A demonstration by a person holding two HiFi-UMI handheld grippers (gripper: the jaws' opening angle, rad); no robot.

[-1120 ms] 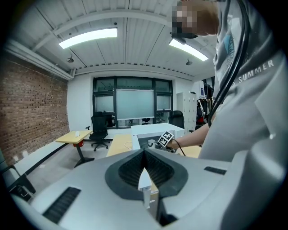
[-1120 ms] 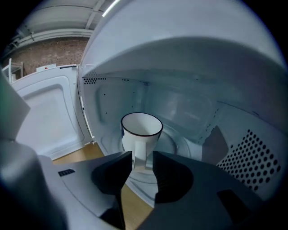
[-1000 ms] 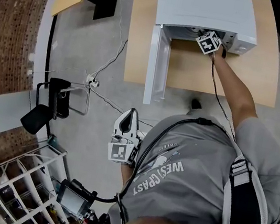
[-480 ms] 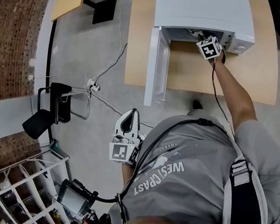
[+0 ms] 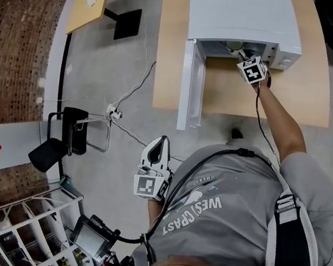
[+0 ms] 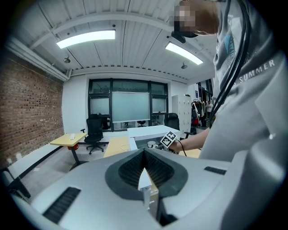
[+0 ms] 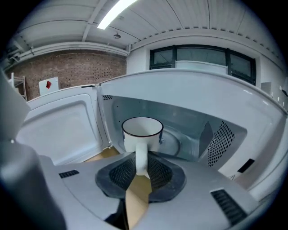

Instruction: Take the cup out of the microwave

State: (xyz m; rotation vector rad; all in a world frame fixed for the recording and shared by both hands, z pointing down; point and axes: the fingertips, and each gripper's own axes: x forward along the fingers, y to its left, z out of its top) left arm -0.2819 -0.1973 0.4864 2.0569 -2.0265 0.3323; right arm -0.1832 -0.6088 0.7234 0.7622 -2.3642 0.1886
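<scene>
The right gripper (image 7: 141,166) is drawing back from where it was a second ago. Then its marker cube sat right at the mouth of the microwave (image 5: 243,16); now it is hanging a little out over the table (image 5: 286,95). The white cup (image 7: 142,131) is coming with it. From the head view its rim is now showing at the opening, where nothing of it could be seen before.

The jaws have just been closing, and they are pinching the cup's handle (image 7: 141,155) between their pads. They are standing partly apart, only as wide as the handle. The cup is hanging upright off the front of the jaws, its dark-edged rim level. It is sitting at the front of the cavity, with the glass turntable (image 7: 173,144) behind it – whether its base is clear of the floor I cannot tell.

The left gripper (image 6: 144,155) is hanging low at the person's side, well away from the table, its jaws pressed together on nothing.

The cup is nearer the cavity's left wall than the perforated right wall (image 7: 220,139), though touching neither. The door (image 5: 194,83) is standing swung wide to the left, roughly square to the microwave's front, so it is fencing that side. Between the door and the person's outstretched arm (image 5: 280,116) – straight out from the opening – the wooden tabletop is lying bare to its near edge.
</scene>
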